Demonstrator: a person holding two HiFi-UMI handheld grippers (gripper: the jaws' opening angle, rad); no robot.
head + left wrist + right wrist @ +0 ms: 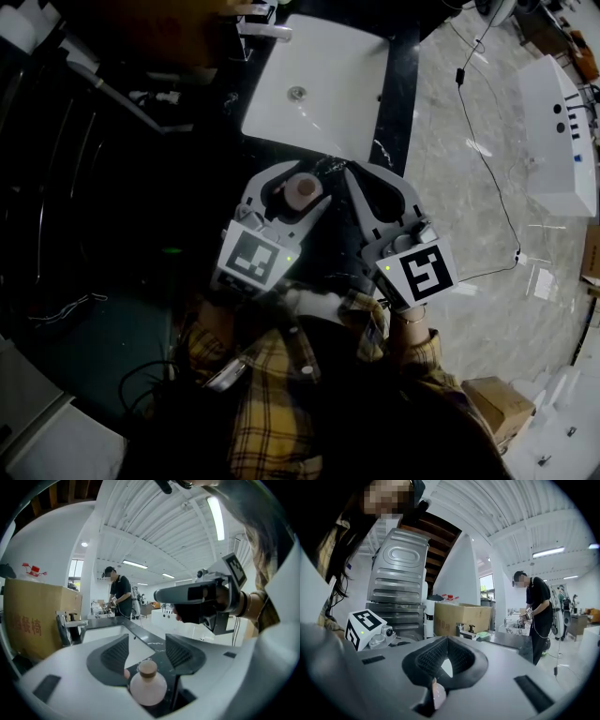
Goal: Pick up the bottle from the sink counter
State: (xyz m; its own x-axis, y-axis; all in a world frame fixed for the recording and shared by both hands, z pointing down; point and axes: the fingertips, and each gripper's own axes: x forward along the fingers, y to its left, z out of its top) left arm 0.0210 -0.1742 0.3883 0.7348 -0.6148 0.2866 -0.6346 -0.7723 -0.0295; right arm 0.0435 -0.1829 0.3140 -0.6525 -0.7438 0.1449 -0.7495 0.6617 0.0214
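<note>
Bottle (pixel 147 684) stands upright, neck up, between my left gripper's (pixel 147 649) wide-spread jaws, with the pads clear of it. It sits on the dark counter (pixel 401 89) just beside the white sink (pixel 328 103). My right gripper (pixel 446 641) hangs alongside, jaws closed and empty, near the counter's floor-side edge.

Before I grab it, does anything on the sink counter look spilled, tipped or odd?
Nothing stands out: the bottle stands upright on the counter between the open jaws of the left gripper, and no spill shows.
</note>
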